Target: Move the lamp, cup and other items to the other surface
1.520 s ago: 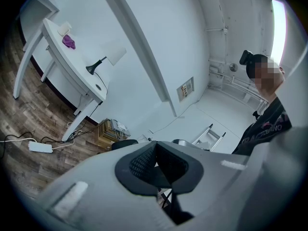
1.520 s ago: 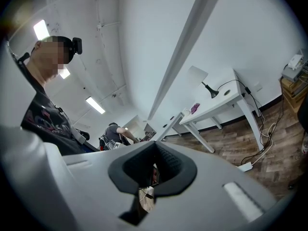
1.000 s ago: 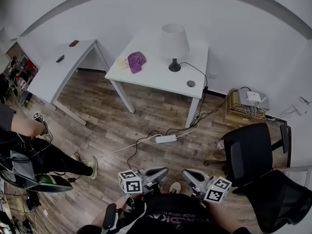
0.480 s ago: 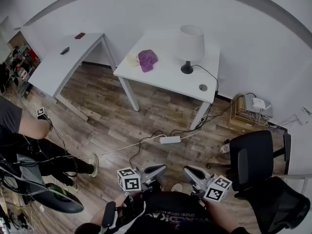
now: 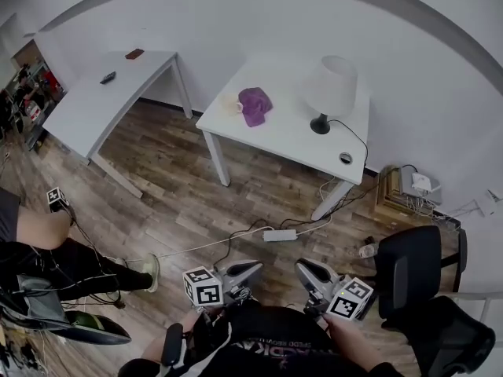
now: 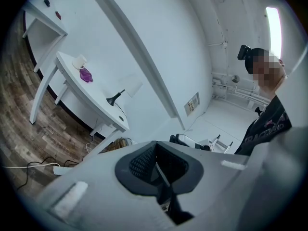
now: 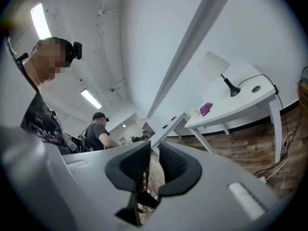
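Note:
A white-shaded lamp [image 5: 330,89] on a black base stands on the white table [image 5: 291,144] across the room. A purple cloth [image 5: 254,104] and a pale cup [image 5: 233,106] lie at that table's left end. A second white table [image 5: 90,108] stands further left and carries two small dark items. Both grippers hang low by my body, far from the tables. My left gripper [image 5: 250,269] is shut and holds nothing. The right gripper [image 5: 303,268] has its jaws opening, with a narrow gap and nothing between them. The right gripper view also shows the lamp [image 7: 214,65].
On the wooden floor between me and the tables lie a white power strip [image 5: 279,235] and cables. A black office chair [image 5: 409,269] stands at my right, with a box of gear [image 5: 409,185] by the wall. A person [image 5: 47,238] sits at the left.
The head view has swung left, so both tables now sit further right and lower in the frame. Both grippers stay low by my body.

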